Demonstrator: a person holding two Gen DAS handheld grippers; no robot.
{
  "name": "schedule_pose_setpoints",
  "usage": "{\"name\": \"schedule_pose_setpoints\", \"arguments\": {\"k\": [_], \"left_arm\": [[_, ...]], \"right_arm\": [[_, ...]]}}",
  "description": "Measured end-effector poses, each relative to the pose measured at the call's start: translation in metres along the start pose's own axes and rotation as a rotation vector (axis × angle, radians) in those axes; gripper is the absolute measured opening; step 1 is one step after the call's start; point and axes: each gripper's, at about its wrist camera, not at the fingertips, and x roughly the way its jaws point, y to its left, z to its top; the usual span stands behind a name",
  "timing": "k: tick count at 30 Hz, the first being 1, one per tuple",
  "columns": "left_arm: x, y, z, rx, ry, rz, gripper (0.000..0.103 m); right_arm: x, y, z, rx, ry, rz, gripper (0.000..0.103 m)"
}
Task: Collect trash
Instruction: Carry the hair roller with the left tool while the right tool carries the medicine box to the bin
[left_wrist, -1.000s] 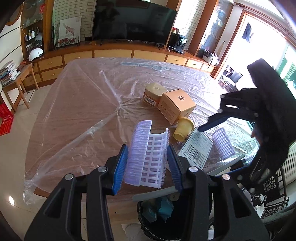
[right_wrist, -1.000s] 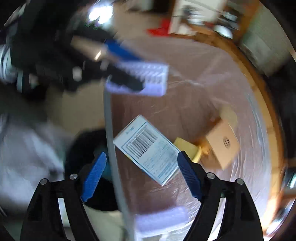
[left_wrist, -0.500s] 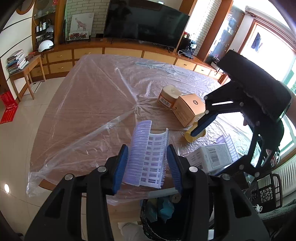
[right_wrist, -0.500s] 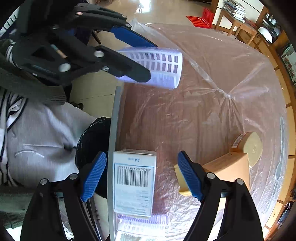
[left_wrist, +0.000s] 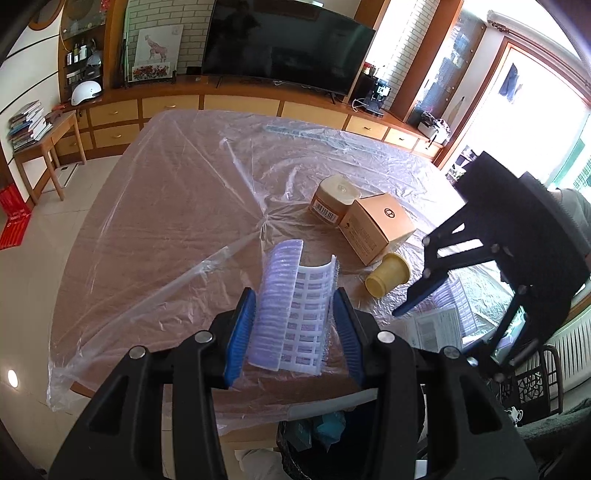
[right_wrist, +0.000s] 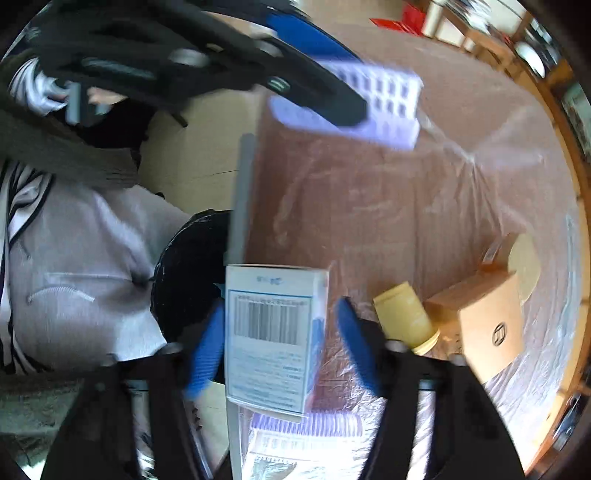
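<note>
My left gripper (left_wrist: 293, 295) is shut on a curved purple-and-white plastic tray (left_wrist: 291, 314), held just above the table's near edge; the same tray (right_wrist: 388, 107) shows at the top of the right wrist view. My right gripper (right_wrist: 280, 306) points straight down over a white barcode box (right_wrist: 273, 332) lying at the table edge. Its jaws are closing with the box between them. The left pad meets the box's side, while a narrow gap remains at the right pad. The box (left_wrist: 436, 325) also appears under the right gripper in the left wrist view.
A black trash bin (left_wrist: 332, 443) stands below the table edge. A yellow cup (left_wrist: 388, 280), a cardboard box (left_wrist: 380, 225) and a round tub (left_wrist: 332, 199) lie on the plastic-covered table (left_wrist: 184, 221). A second purple tray (right_wrist: 306, 421) lies beneath the barcode box. A person's grey garment (right_wrist: 81, 258) is at the left.
The right gripper's jaws have drawn in from wide apart to close around the barcode box. The left gripper has kept hold of the tray and stayed in place.
</note>
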Motion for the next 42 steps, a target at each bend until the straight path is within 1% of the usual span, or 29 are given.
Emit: {"name": "schedule_pose_setpoints", "arguments": {"k": [1, 4, 7, 10, 13, 14, 15, 17, 18, 19, 21, 23, 28, 30, 34, 37, 42], "left_arm": [[0.000, 0.000, 0.001, 0.002, 0.000, -0.001, 0.045], [0.001, 0.000, 0.001, 0.003, 0.002, -0.004, 0.045], [0.000, -0.001, 0.000, 0.004, 0.002, -0.008, 0.045], [-0.001, -0.003, 0.000, 0.011, -0.001, -0.011, 0.045], [-0.001, -0.006, 0.000, 0.022, 0.000, -0.011, 0.045], [-0.001, -0.008, 0.000, 0.028, -0.001, -0.009, 0.045], [-0.001, -0.009, 0.001, 0.034, -0.001, -0.009, 0.045], [-0.001, -0.012, 0.001, 0.046, 0.000, -0.012, 0.045], [-0.002, -0.014, 0.001, 0.052, 0.001, -0.014, 0.045], [-0.002, -0.015, 0.000, 0.058, 0.002, -0.015, 0.045], [-0.004, -0.021, -0.001, 0.076, 0.004, -0.022, 0.045], [-0.008, -0.026, -0.004, 0.095, 0.006, -0.031, 0.045], [-0.021, -0.040, -0.014, 0.147, 0.015, -0.061, 0.045], [-0.027, -0.047, -0.022, 0.173, 0.027, -0.081, 0.045], [-0.034, -0.059, -0.037, 0.213, 0.052, -0.112, 0.045], [-0.039, -0.067, -0.051, 0.246, 0.081, -0.134, 0.045], [-0.041, -0.079, -0.073, 0.292, 0.134, -0.158, 0.045]], "right_arm": [[0.001, -0.004, -0.001, 0.028, -0.015, 0.012, 0.049], [-0.005, -0.018, -0.005, 0.111, -0.059, 0.004, 0.048], [-0.013, -0.024, -0.010, 0.178, -0.131, 0.001, 0.048], [-0.026, -0.027, -0.020, 0.272, -0.244, 0.017, 0.048], [-0.043, -0.028, -0.040, 0.401, -0.383, 0.020, 0.048], [-0.047, -0.028, -0.044, 0.429, -0.410, 0.023, 0.048], [-0.053, -0.026, -0.054, 0.481, -0.467, 0.016, 0.048], [-0.060, -0.020, -0.067, 0.543, -0.533, 0.003, 0.048], [-0.066, -0.016, -0.077, 0.599, -0.589, -0.004, 0.048], [-0.066, -0.012, -0.083, 0.626, -0.615, -0.003, 0.048], [-0.071, -0.004, -0.099, 0.702, -0.697, 0.013, 0.048], [-0.073, 0.008, -0.112, 0.762, -0.747, 0.017, 0.049], [-0.069, 0.037, -0.134, 0.820, -0.777, 0.009, 0.049], [-0.059, 0.052, -0.141, 0.843, -0.766, 0.001, 0.049], [-0.041, 0.068, -0.150, 0.894, -0.749, 0.004, 0.049], [-0.028, 0.075, -0.158, 0.935, -0.734, 0.015, 0.049], [-0.011, 0.087, -0.160, 0.975, -0.721, 0.032, 0.049]]}}
